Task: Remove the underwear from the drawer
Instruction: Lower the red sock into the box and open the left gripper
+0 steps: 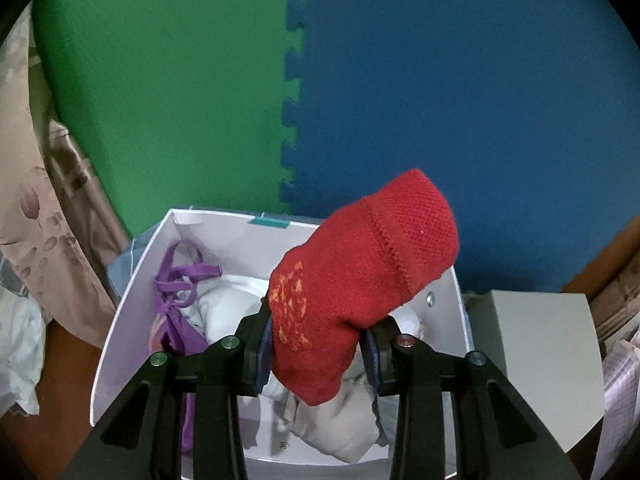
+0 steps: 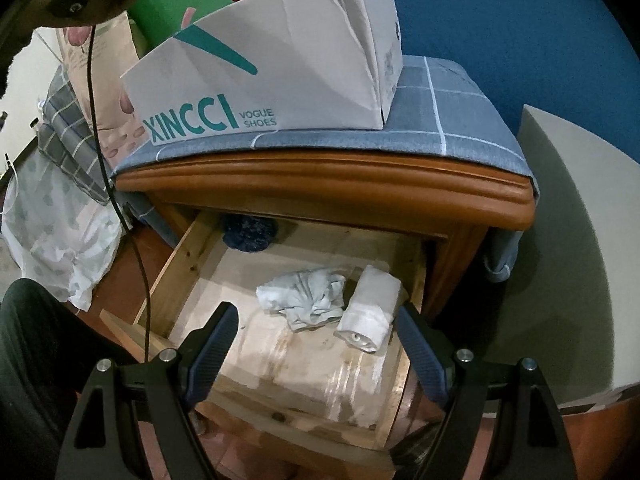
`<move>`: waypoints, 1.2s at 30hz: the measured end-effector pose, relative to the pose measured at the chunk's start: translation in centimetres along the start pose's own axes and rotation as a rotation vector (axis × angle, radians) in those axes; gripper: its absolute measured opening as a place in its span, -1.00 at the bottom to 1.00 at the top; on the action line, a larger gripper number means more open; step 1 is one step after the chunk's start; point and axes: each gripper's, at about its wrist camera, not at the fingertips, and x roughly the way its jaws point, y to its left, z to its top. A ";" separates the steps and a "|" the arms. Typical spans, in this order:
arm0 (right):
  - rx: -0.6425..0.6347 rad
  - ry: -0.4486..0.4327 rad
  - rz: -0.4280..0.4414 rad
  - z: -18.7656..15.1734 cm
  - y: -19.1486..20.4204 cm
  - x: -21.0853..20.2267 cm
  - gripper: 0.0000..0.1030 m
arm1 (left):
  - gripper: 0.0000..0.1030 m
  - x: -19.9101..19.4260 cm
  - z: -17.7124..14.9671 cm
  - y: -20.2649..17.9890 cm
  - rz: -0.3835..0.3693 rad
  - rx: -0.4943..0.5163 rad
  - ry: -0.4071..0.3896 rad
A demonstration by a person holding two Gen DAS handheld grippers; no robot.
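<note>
- The left tool (image 1: 318,346) grips a red knitted garment (image 1: 360,276) above the white shoe box (image 1: 120,320), which already holds purple and white pieces; releasing it there looks next.
- The right tool (image 2: 318,344) hangs wide apart, holding nothing, over the open drawer (image 2: 192,256).
- Farther in lie crumpled pale underwear (image 2: 308,298) and a white roll (image 2: 370,314), needing a descent and pinch.

Box (image 2: 280,80) on nightstand (image 2: 328,184); drawer (image 2: 192,248) below.

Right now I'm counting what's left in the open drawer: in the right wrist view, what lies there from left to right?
Dark blue bundle at the back left → crumpled pale cloth → rolled white cloth.
</note>
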 end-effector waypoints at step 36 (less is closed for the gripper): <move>-0.040 0.042 -0.005 -0.3 0.6 1.0 0.61 | 0.41 8.1 -1.0 0.5 0.125 0.000 0.197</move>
